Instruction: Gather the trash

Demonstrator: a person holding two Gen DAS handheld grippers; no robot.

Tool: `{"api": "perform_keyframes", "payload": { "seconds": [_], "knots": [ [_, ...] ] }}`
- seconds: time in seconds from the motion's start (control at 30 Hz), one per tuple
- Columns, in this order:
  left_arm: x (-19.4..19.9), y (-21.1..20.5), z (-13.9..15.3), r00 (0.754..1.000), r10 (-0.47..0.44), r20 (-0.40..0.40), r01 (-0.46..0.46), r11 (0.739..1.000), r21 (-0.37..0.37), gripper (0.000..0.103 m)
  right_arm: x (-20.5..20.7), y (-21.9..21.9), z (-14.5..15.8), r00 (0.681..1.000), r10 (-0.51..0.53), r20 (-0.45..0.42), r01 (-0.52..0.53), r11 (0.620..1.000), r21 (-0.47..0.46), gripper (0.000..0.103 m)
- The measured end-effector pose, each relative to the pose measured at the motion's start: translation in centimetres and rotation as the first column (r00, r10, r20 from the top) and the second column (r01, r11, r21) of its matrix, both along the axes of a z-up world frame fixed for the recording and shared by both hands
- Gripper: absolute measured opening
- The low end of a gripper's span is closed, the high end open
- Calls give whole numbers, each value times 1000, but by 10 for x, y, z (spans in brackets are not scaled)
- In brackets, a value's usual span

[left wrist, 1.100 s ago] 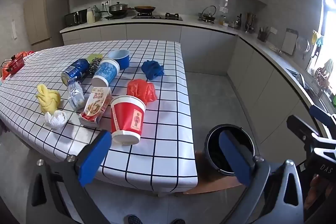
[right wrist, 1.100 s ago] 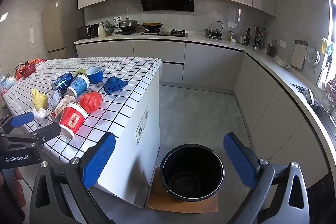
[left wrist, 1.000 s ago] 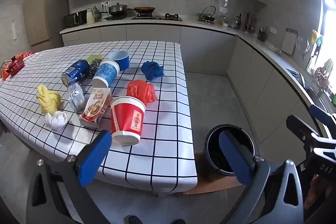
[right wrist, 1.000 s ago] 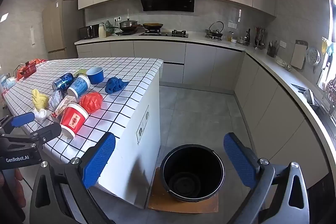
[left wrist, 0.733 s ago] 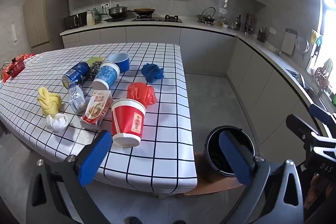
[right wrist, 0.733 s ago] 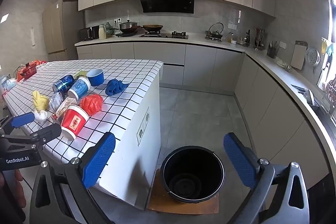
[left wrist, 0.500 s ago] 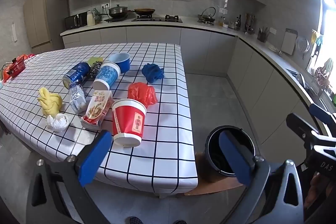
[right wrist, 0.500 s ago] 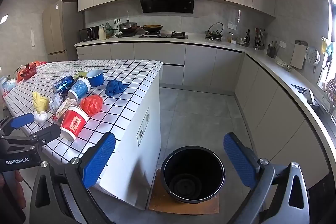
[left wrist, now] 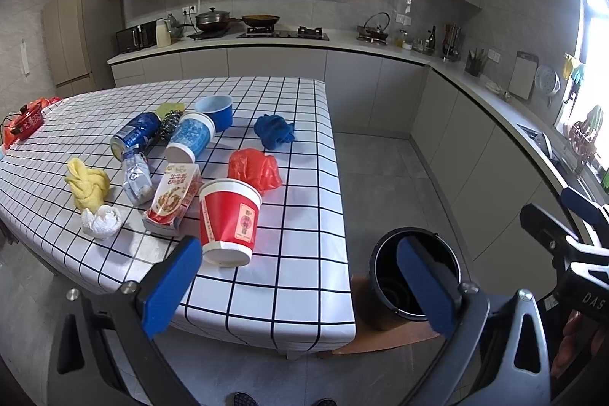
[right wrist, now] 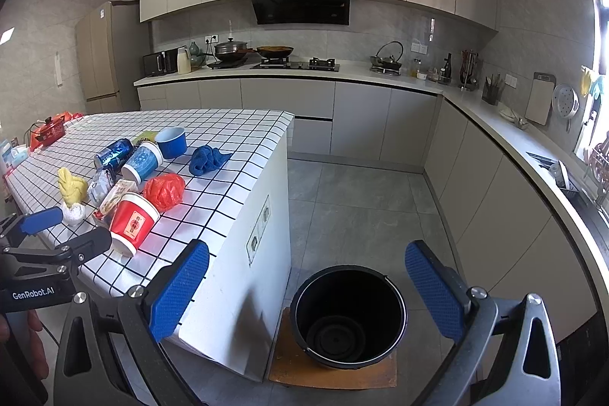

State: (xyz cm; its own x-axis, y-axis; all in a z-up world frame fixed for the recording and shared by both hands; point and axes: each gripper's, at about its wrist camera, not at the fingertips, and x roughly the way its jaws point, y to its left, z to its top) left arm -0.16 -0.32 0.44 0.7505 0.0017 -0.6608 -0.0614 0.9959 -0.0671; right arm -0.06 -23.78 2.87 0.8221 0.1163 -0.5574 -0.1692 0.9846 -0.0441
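Opening step of collecting trash: nothing is gripped yet. The left gripper and right gripper both stand wide apart and empty, short of the checked table. The red paper cup, nearest the edge, lies at 11 o'clock from the left gripper. The black bucket sits on the floor, dead ahead of the right gripper. Next, probably: reach forward, close on the cup.
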Motion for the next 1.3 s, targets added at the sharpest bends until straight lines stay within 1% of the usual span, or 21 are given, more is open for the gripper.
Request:
{"api": "perform_keyframes", "payload": {
  "seconds": [1.3],
  "knots": [
    [3,-3,-3,1000,1,-3,-1,1000,-3,103,3,0,0,1000,1,2,-1,1000,6,103]
  ]
}}
